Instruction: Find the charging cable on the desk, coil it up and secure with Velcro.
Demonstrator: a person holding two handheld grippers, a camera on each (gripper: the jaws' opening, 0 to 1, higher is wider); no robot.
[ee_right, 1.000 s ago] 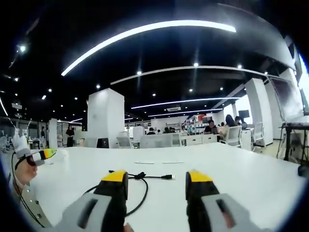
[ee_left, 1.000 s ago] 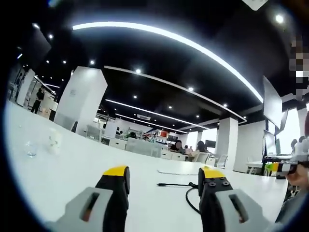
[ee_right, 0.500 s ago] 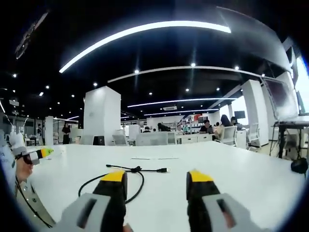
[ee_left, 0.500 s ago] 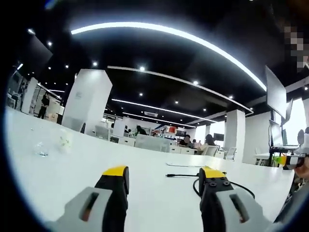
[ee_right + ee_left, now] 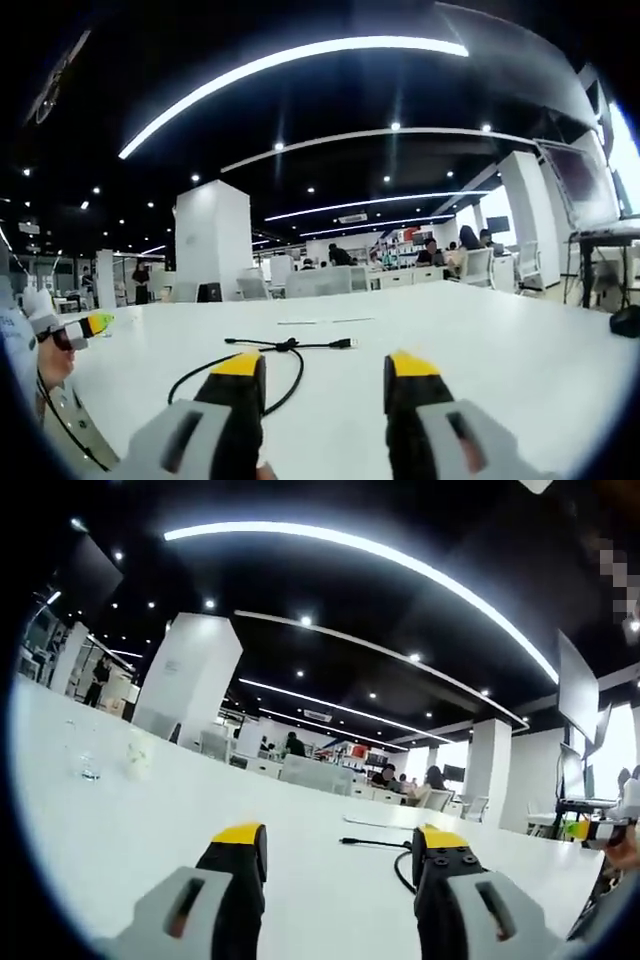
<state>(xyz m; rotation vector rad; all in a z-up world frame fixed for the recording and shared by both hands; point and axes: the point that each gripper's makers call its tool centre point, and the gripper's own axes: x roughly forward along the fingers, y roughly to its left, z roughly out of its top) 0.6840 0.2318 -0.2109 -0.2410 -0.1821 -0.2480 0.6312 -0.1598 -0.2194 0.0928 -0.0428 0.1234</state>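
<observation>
1. A long white desk (image 5: 520, 360) runs back through an open-plan office under a black ceiling crossed by curved light strips (image 5: 290, 62) and dotted with small spotlights; one broad white pillar (image 5: 212, 240) rises behind the desk, and seated people work at distant tables.
2. One black charging cable (image 5: 262, 352) lies loose on the desk in the right gripper view, a single loop curving toward the camera and its plug end (image 5: 343, 343) pointing right; a thin pale strip (image 5: 322, 321) lies flat farther back.
3. In the left gripper view the same cable (image 5: 385, 844) rests just beyond the right-hand jaw, with a small clear object (image 5: 88, 770) and a pale one (image 5: 139, 758) well apart at the desk's left.
4. The left gripper (image 5: 340, 845) hovers over the desk with its two yellow-tipped jaws apart, clasping nothing.
5. The right gripper (image 5: 322, 372) likewise has its two jaws spread, short of the cable and holding nothing.
6. The left gripper (image 5: 88, 325) also appears at the left edge of the right gripper view.
</observation>
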